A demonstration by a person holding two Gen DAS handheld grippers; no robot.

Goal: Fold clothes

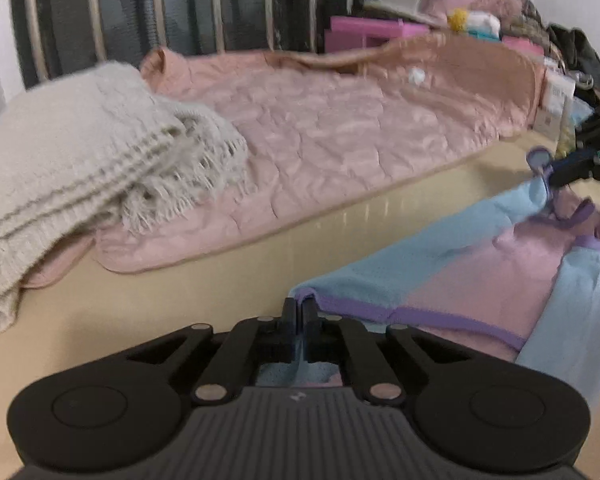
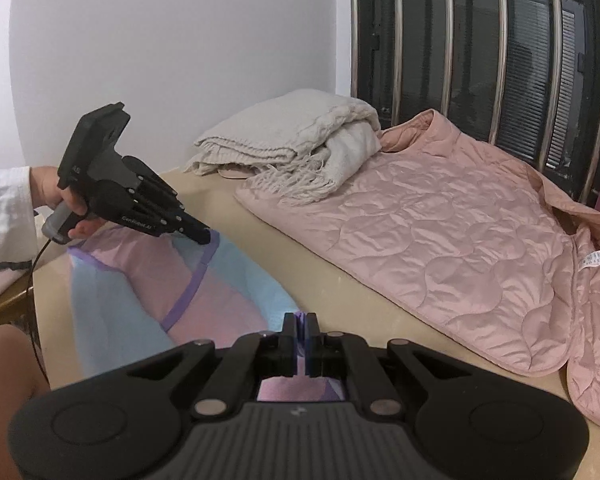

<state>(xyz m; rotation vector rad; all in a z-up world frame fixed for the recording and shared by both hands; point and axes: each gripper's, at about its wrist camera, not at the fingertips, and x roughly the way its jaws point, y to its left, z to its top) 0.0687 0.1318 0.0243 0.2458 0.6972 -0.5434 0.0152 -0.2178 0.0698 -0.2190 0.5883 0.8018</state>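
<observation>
Holding the pale blue and pink fleece garment with purple trim (image 2: pixel 204 300) on the beige tabletop (image 2: pixel 360 312): left gripper (image 1: pixel 299 312) and right gripper (image 2: pixel 300 326) each clamped on an edge. Likely mid-fold; next, carry both edges across together, evenly.

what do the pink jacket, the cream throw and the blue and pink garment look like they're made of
Pink jacket: likely thin synthetic padding with a satin sheen; stitched wavy quilting lines catch the light.
Cream throw: looks like a chunky knit, wool or acrylic, matte, with ribbed rows and a loose fringe.
Blue and pink garment: seems a soft fleece or terry, matte and faintly nubby, edged in purple binding.
</observation>
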